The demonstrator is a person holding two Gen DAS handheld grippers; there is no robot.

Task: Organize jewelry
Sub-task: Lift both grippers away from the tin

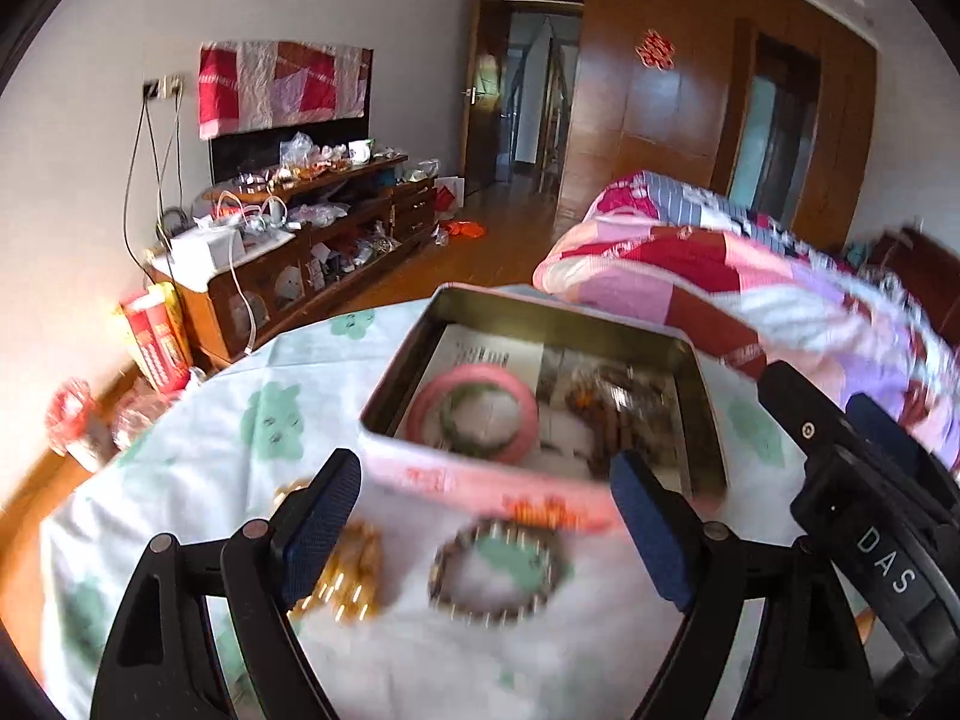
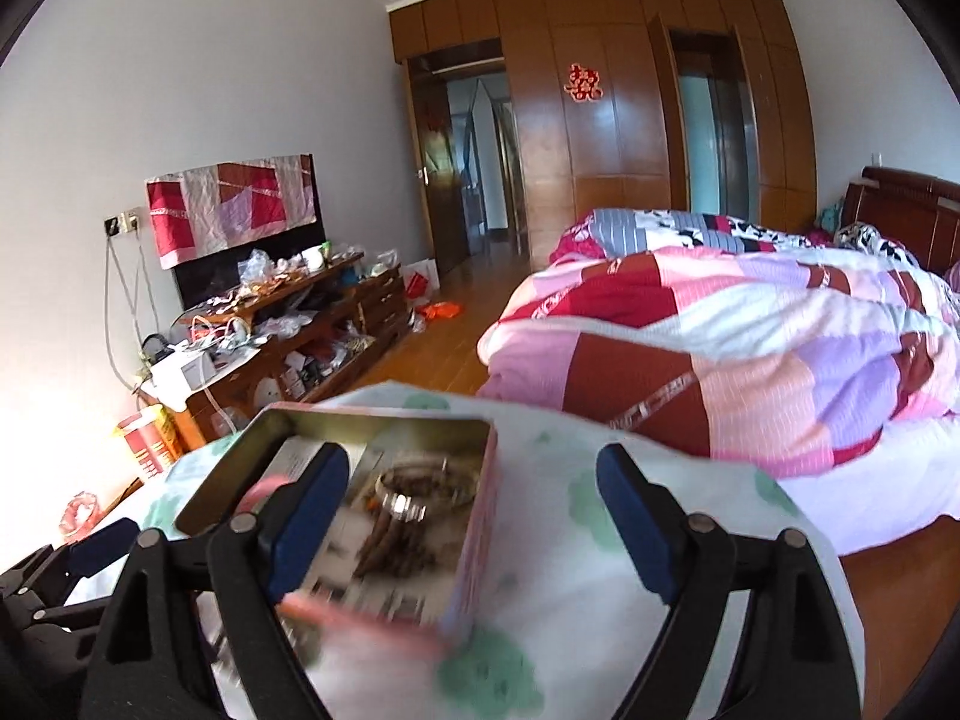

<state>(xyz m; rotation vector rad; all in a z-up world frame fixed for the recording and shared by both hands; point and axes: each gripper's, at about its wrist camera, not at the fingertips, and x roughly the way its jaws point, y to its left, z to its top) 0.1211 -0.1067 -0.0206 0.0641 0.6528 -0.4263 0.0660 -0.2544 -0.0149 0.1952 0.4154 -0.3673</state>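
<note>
Left gripper [image 1: 480, 534]: jaws wide apart, nothing between them, hovering over the desk [image 1: 198, 480].
Right gripper [image 2: 474, 522]: jaws also wide apart and empty, above the tin's near right corner.
Tin [image 1: 699, 372]: open, pink-sided metal box just ahead of the left jaws; looks stiff and light, best taken by a wall.
Pink bangle [image 1: 474, 414]: one, lying in the tin's left half; rigid, smooth, probably slippery, so pinch across the band.
Jumble [image 2: 414, 504]: brownish and metal pieces in the tin's right half, too blurred to count.
Bead bracelet [image 1: 495, 567]: one, on the cloth directly between the left jaws; likely limp on its string, grip one side.
Gold piece [image 1: 351, 576]: one, by the left jaw; small links, likely loose and slack.
</note>
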